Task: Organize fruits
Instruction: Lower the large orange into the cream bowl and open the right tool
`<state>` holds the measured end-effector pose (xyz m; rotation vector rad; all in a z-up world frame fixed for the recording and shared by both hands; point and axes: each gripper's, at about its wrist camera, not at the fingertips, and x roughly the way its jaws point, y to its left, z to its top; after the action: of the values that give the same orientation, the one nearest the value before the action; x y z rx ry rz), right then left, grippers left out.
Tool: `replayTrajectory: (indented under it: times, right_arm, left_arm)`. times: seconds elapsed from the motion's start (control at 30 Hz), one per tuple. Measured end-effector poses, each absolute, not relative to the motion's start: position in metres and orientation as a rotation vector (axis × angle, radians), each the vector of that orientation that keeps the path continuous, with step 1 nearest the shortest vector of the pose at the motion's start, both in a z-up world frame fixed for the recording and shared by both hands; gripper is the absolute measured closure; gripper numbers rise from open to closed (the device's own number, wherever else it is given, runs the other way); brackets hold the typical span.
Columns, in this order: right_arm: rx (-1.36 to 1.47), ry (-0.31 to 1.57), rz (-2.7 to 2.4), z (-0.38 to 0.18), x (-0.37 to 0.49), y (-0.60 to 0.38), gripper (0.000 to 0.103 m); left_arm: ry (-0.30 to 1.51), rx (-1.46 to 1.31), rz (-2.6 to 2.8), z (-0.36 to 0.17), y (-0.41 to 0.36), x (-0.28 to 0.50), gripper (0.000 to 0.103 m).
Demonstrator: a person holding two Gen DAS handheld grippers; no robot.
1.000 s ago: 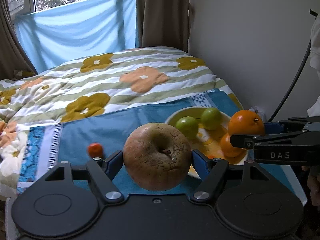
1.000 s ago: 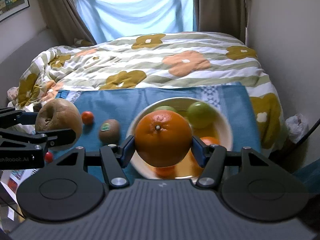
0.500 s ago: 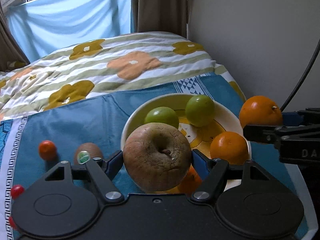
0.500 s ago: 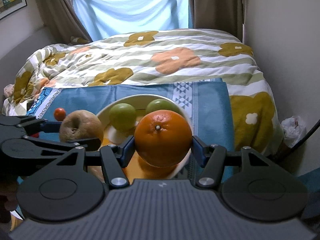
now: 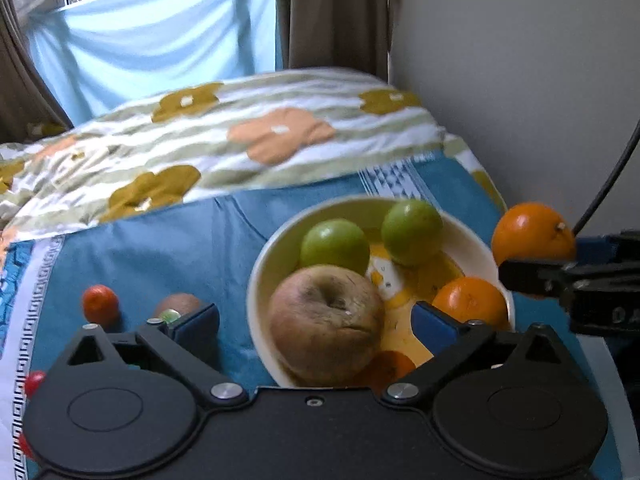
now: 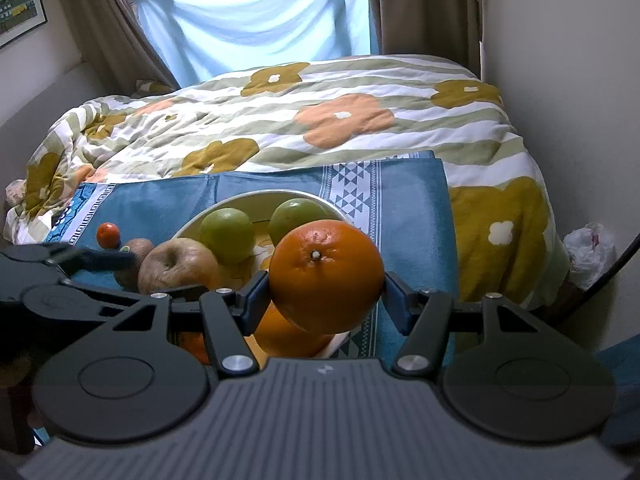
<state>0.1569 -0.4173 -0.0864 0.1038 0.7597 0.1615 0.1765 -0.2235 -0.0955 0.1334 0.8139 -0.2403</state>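
Observation:
A brown wrinkled apple lies in the white bowl at its near left; it also shows in the right wrist view. My left gripper is open, its fingers spread apart on either side of the apple and not touching it. Two green fruits and oranges lie in the bowl. My right gripper is shut on a large orange and holds it above the bowl's right rim. That orange shows at the right of the left wrist view.
The bowl stands on a blue cloth on a bed with a flowered quilt. A small tangerine, a kiwi and small red fruits lie on the cloth left of the bowl. A wall rises at the right.
My left gripper opened and let the brown apple go into the bowl. My right gripper stayed shut on the orange and shifted a little over the bowl.

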Motion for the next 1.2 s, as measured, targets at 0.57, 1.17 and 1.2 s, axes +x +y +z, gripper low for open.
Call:
replayTrajectory:
  times: [0.57, 1.17, 1.2]
  right_arm:
    - [0.045, 0.764, 0.258, -0.091, 0.179, -0.389, 0.028]
    - [0.043, 0.676, 0.340, -0.106, 0.183, -0.376, 0.000]
    - [0.042, 0.674, 0.342, -0.107, 0.182, -0.376, 0.000]
  left_arm:
    - [0.798, 0.163, -0.169, -0.086, -0.198, 0.143, 0.000]
    - [0.828, 0.166, -0.098, -0.103, -0.176, 0.128, 0.000]
    - [0.830, 0.169, -0.097, -0.103, -0.177, 0.127, 0.000]
